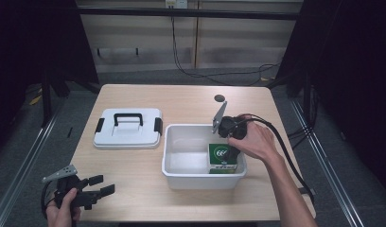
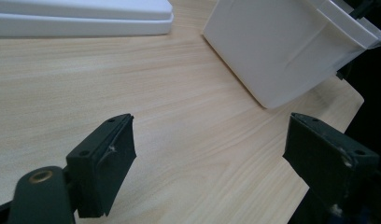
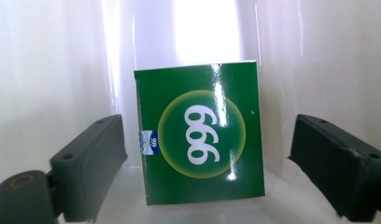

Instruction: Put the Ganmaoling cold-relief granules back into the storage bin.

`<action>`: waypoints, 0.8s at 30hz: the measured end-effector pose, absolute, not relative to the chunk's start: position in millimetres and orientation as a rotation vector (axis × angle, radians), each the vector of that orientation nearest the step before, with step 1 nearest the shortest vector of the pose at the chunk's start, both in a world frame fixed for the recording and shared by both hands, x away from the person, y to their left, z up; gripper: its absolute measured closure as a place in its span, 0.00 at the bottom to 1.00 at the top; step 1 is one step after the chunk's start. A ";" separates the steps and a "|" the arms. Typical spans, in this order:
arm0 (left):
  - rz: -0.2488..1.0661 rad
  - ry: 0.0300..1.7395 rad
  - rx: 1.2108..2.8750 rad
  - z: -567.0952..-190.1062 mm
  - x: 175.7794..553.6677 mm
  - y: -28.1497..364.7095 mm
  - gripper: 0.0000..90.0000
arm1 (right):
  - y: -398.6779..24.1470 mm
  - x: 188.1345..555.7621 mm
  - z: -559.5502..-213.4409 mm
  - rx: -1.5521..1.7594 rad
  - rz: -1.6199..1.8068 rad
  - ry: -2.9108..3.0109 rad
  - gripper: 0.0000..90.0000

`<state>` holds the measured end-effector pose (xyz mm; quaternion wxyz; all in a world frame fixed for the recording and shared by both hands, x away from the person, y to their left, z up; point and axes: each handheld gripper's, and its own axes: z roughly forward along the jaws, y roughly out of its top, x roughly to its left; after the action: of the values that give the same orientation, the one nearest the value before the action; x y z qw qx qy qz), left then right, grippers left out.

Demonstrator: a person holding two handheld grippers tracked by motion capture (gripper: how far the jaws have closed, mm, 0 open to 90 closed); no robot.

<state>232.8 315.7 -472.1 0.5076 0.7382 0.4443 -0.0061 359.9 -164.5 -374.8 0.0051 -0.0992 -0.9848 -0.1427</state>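
Note:
A green box (image 1: 223,158) printed with "999" lies in the right part of a white bin (image 1: 181,163) at the middle of the table. A hand holds my right gripper (image 1: 228,128) over the bin, pointing down at the box. In the right gripper view the green box (image 3: 202,135) sits between the open jaws of my right gripper (image 3: 207,163), with a gap on each side. My left gripper (image 1: 101,185) rests open near the table's front left corner, holding nothing. In the left gripper view, that left gripper (image 2: 209,154) faces bare tabletop, with the bin (image 2: 282,46) ahead on the right.
A white lid (image 1: 128,127) with a black handle and black side clips lies flat left of the bin; the lid (image 2: 81,16) also shows far off in the left gripper view. A small dark round hole (image 1: 220,98) marks the table's far side. Cables trail on the floor behind.

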 end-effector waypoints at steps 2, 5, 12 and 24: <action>-0.015 1.070 1.778 -472.0 232.6 315.7 0.18 | -165.8 358.0 -372.4 -0.325 -0.464 -3.088 0.14; -0.014 1.069 1.776 -471.9 232.5 315.9 0.18 | -170.3 356.2 -369.8 -0.347 -0.538 -3.077 0.14; -0.015 1.071 1.778 -472.0 232.6 315.7 0.18 | -181.9 352.9 -365.1 -0.391 -0.670 -3.063 0.15; -0.013 1.072 1.781 -472.3 232.8 315.6 0.18 | -206.7 341.3 -350.3 -0.478 -0.969 -3.055 0.17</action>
<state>232.8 315.6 -472.3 0.5067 0.7385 0.4447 -0.0053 341.3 -206.7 -350.3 -0.0494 -0.1475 -0.9416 -0.2986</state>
